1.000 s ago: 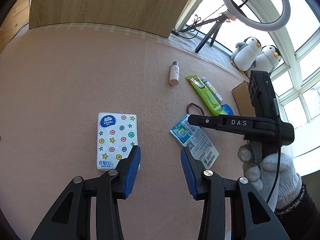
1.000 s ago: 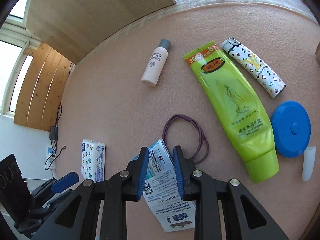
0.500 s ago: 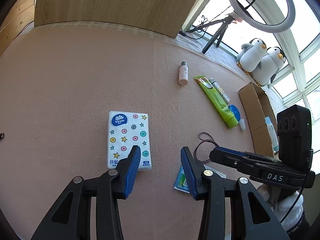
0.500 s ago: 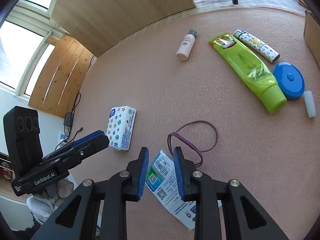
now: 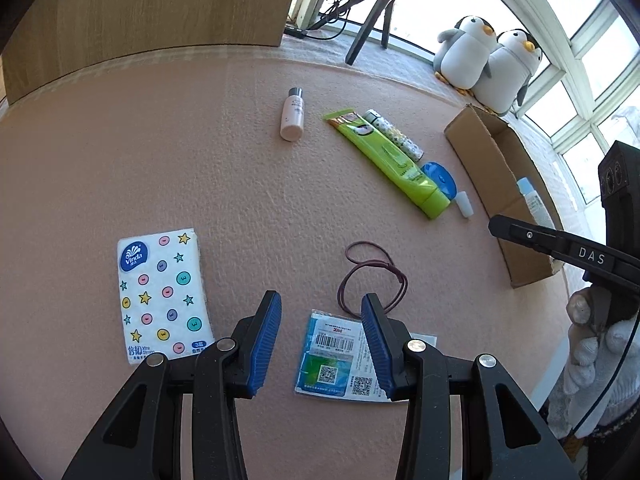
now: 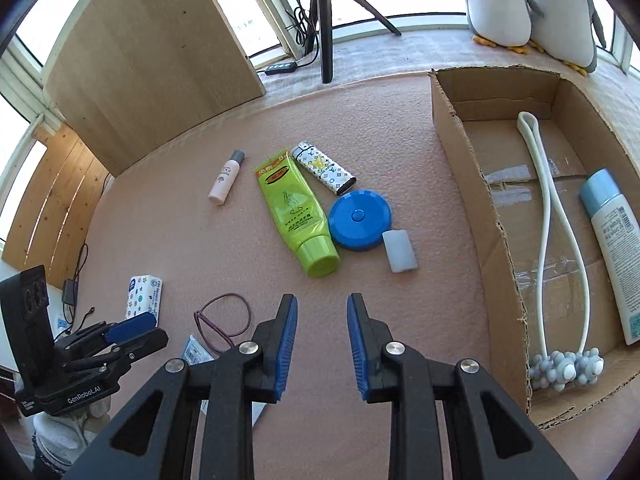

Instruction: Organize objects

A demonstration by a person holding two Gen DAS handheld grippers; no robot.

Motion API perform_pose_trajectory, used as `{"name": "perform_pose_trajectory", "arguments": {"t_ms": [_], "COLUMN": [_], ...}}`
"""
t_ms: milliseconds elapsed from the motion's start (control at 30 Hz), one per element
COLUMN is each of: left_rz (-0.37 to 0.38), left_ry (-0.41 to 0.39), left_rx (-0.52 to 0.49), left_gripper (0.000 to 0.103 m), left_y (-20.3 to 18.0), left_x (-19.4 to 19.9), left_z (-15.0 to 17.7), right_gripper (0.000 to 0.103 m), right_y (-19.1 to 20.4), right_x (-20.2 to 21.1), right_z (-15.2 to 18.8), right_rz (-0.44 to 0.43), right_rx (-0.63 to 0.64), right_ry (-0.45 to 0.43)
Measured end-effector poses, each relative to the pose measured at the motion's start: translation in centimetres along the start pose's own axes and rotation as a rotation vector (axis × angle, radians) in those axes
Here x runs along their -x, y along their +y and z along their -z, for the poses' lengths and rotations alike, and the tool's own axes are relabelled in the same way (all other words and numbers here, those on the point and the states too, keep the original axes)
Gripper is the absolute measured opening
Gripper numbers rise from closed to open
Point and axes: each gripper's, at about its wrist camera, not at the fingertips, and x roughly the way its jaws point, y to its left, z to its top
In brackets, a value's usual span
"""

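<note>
Pink textured felt-like table surface (image 5: 248, 184) is seen, backed by a light wooden board (image 6: 160, 52) and bright windows (image 5: 592, 68). Two grey-and-white plush penguins (image 5: 488, 60) and a black tripod (image 6: 324, 20) are placed on the sill behind.

Left gripper (image 5: 321, 316) is held with tongs apart, nothing between them, above a blue-and-white plastic packet with barcode and QR codes (image 5: 332, 356). A purple elastic hair band (image 5: 374, 276) is laid just beyond the packet. A white tissue pack printed with stars and dots (image 5: 162, 296) is seen to the left.

Right gripper (image 6: 322, 324) is held with tongs apart and empty, over bare surface. Ahead are laid a small pink bottle with grey cap (image 6: 226, 178), a lime green tube (image 6: 296, 216), a white patterned lighter (image 6: 323, 168), a blue round disc (image 6: 359, 218) and a small white cap (image 6: 399, 250), clustered close together.

An open brown cardboard box (image 6: 464, 168) is placed at right; a white roller massager (image 6: 556, 240) and a white bottle with light blue cap (image 6: 612, 252) are lying inside.
</note>
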Motion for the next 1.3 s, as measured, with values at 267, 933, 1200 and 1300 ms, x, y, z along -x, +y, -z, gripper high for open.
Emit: {"name": "perform_pose_trajectory", "arguments": {"t_ms": [267,933,1200,1300], "left_rz": [0.008,0.026,0.018,0.016], "left_ry": [0.019,0.051,0.070,0.068], "left_rx": [-0.041,-0.074,-0.093,-0.082], "left_gripper": [0.045,0.045,0.030,0.006], "left_y": [-2.3,-1.7,-2.3,-2.3], "left_x": [-1.7,-3.1,-5.3,-5.8], "left_z": [-0.4,-1.1,-2.1,-2.6], "right_gripper": [0.023,0.021,0.017,0.015], "right_y": [-1.3,-0.8,-1.3,-1.5], "right_x": [-2.5,-6.7,-6.1,-5.8], "right_z": [-2.2,-3.9,-3.4,-3.3], "right_rz": [0.084,0.315,0.274,0.255], "right_rx": [-0.029,0.098,0.070,0.059], "right_ry": [0.028,0.117,0.111,0.109]}}
